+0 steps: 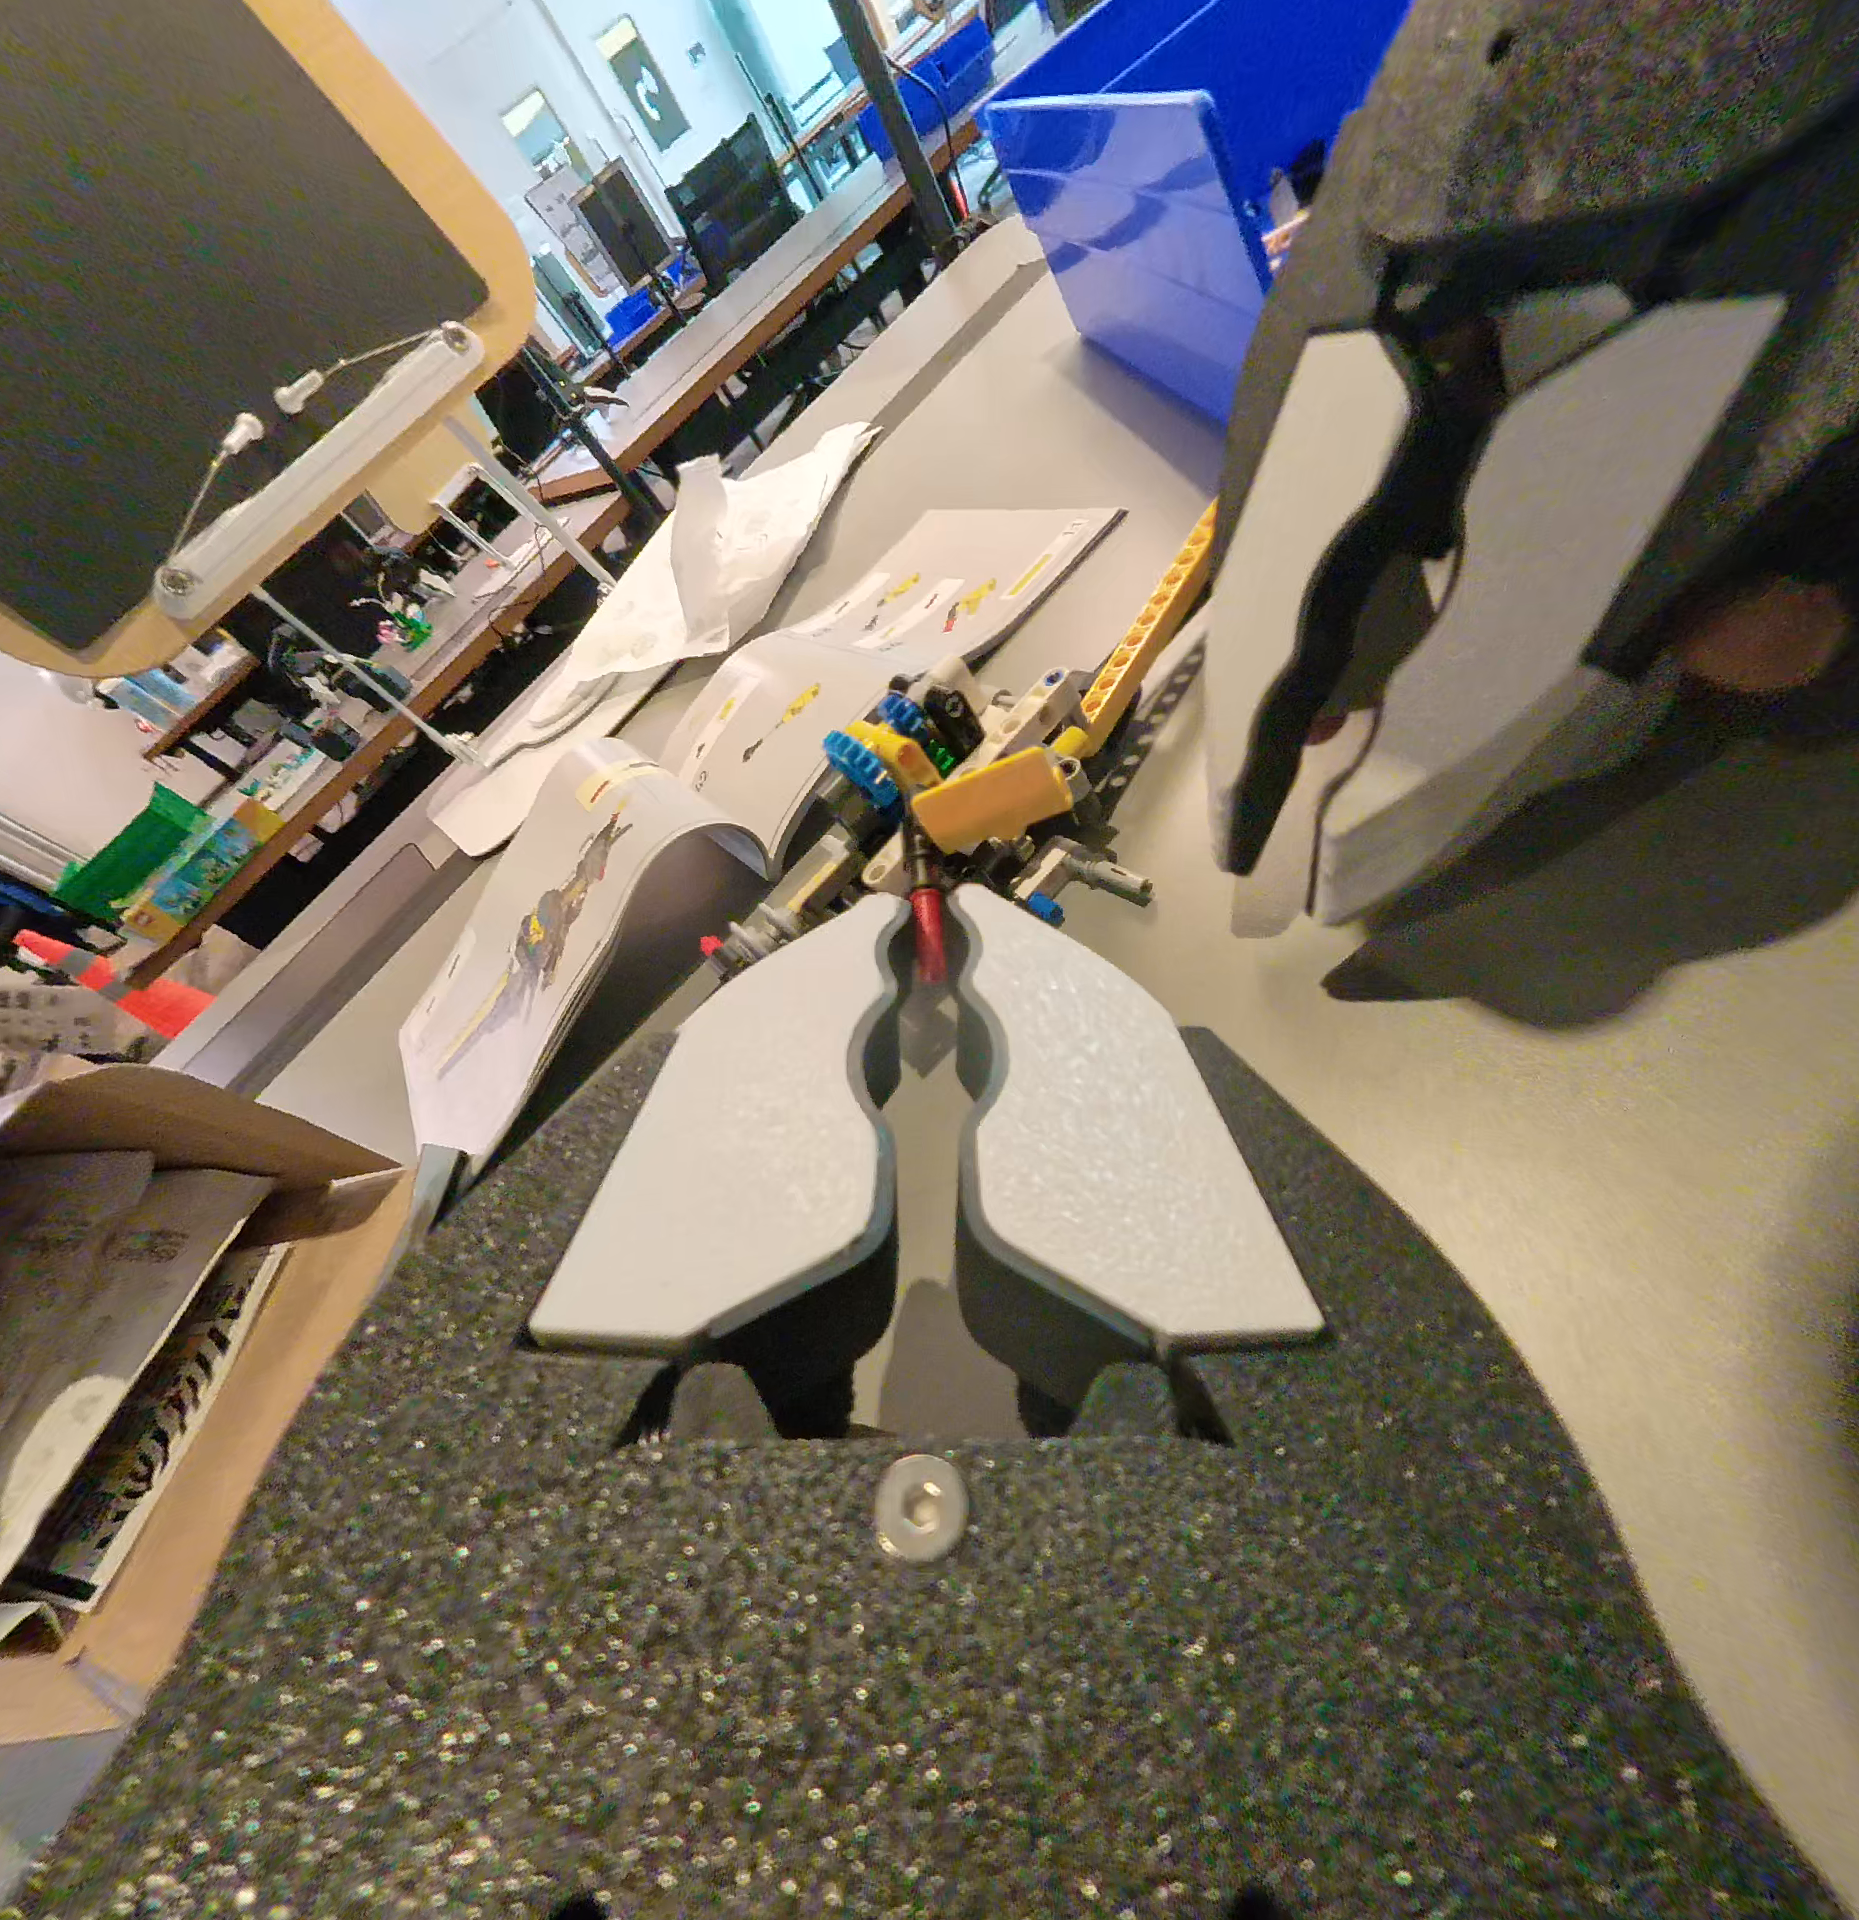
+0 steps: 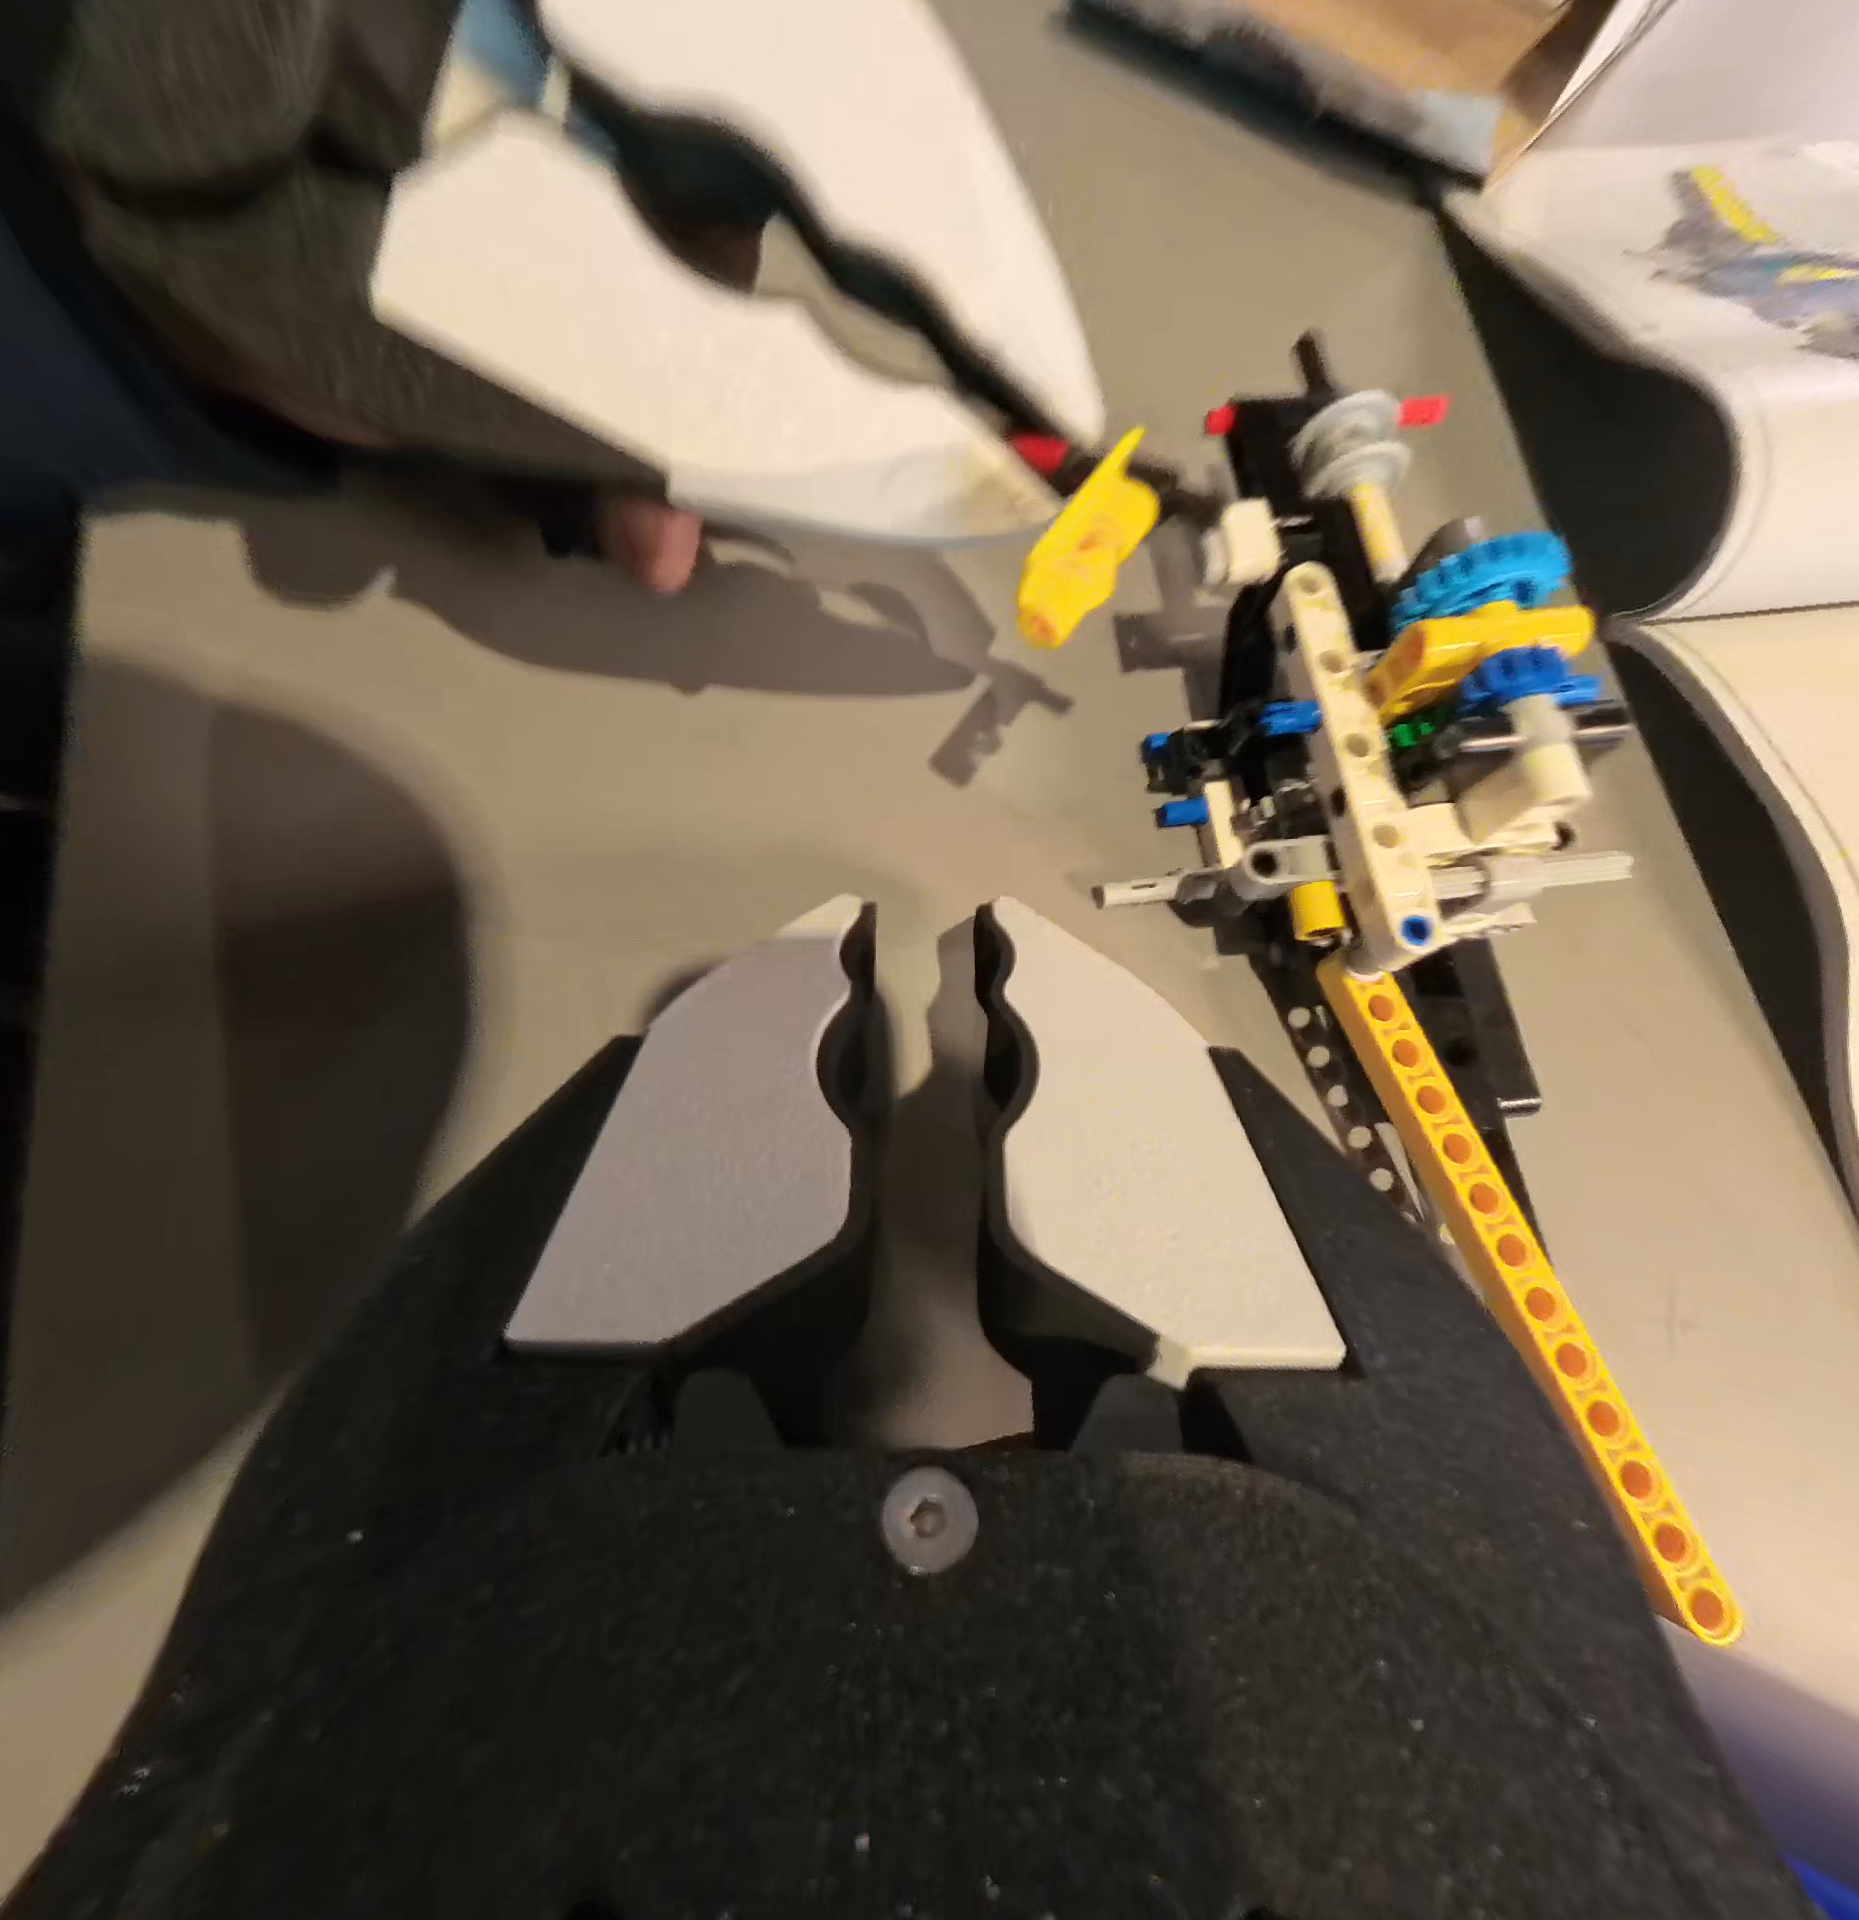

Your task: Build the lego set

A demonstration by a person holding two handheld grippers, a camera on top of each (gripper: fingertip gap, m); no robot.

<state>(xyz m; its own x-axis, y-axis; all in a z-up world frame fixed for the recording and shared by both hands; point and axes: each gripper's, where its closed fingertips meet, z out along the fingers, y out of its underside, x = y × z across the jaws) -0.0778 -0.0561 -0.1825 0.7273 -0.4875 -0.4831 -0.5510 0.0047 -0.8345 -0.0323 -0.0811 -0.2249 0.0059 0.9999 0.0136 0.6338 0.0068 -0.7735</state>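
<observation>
The partly built lego model (image 1: 966,769) stands on the grey table, with black frame, white beams, blue gears and a long yellow beam (image 2: 1527,1299). It also shows in the right wrist view (image 2: 1372,748). My left gripper (image 1: 927,906) is shut on a red axle piece (image 1: 927,940) at the model's near end, just behind a yellow panel (image 1: 992,795). In the right wrist view the left gripper (image 2: 1050,457) holds this red piece (image 2: 1039,452) next to the yellow panel (image 2: 1086,540). My right gripper (image 2: 923,914) is slightly open and empty, hovering left of the model, and shows in the left wrist view (image 1: 1278,883).
An open instruction booklet (image 1: 696,790) lies just beyond the model, with loose paper sheets (image 1: 738,551) behind it. A blue bin (image 1: 1143,239) stands at the back right. A cardboard box (image 1: 177,1299) with bags sits at the left. The gap from one gripper's tips to the other's is roughly 7 cm.
</observation>
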